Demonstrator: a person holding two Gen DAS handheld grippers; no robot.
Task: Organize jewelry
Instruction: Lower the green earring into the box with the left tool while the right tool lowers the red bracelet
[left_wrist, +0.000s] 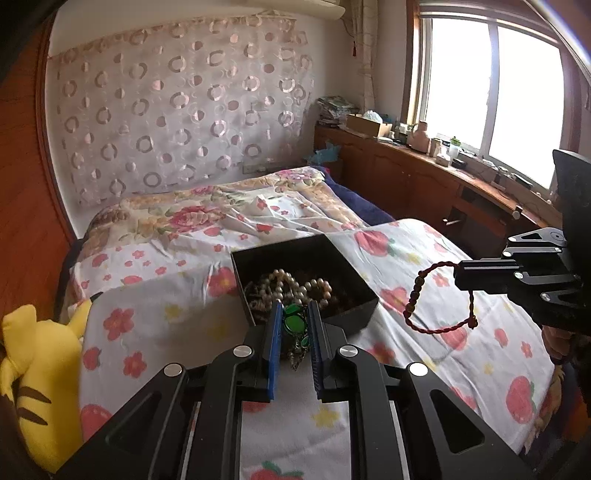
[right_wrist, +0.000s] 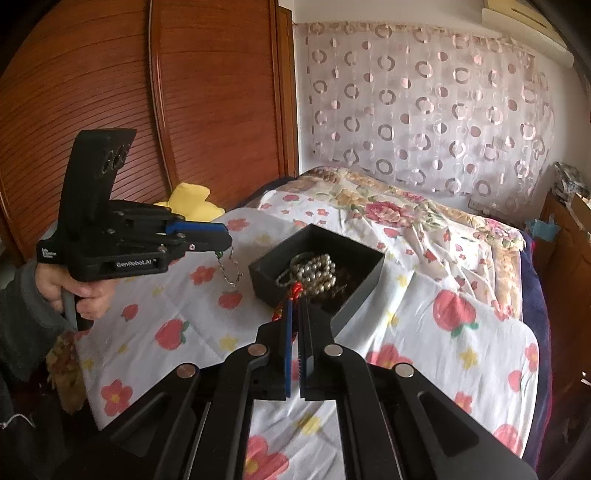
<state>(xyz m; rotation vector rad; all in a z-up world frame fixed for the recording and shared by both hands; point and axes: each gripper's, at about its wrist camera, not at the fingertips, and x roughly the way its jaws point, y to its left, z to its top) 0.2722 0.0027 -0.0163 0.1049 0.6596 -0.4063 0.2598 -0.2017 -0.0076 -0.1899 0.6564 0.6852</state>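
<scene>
A black open box (left_wrist: 360, 286) (right_wrist: 369, 280) sits on the bed and holds a pearl necklace (left_wrist: 291, 286) (right_wrist: 317, 269) and darker beads. My left gripper (left_wrist: 294, 314) (right_wrist: 226, 236) is shut on a green-stone pendant (left_wrist: 293, 321), held just in front of the box; its metal chain (right_wrist: 231, 271) hangs below the fingers. My right gripper (right_wrist: 296, 306) (left_wrist: 458, 275) is shut on a red braided cord bracelet (left_wrist: 417, 291) (right_wrist: 293, 290), which hangs in a loop to the right of the box.
The bed is covered by a floral and strawberry sheet (left_wrist: 177, 295) (right_wrist: 443, 332). A yellow plush toy (left_wrist: 40, 373) (right_wrist: 192, 205) lies at the bed's left side. A wooden wardrobe (right_wrist: 184, 92) stands left, a cluttered wooden counter (left_wrist: 424, 166) under the window right.
</scene>
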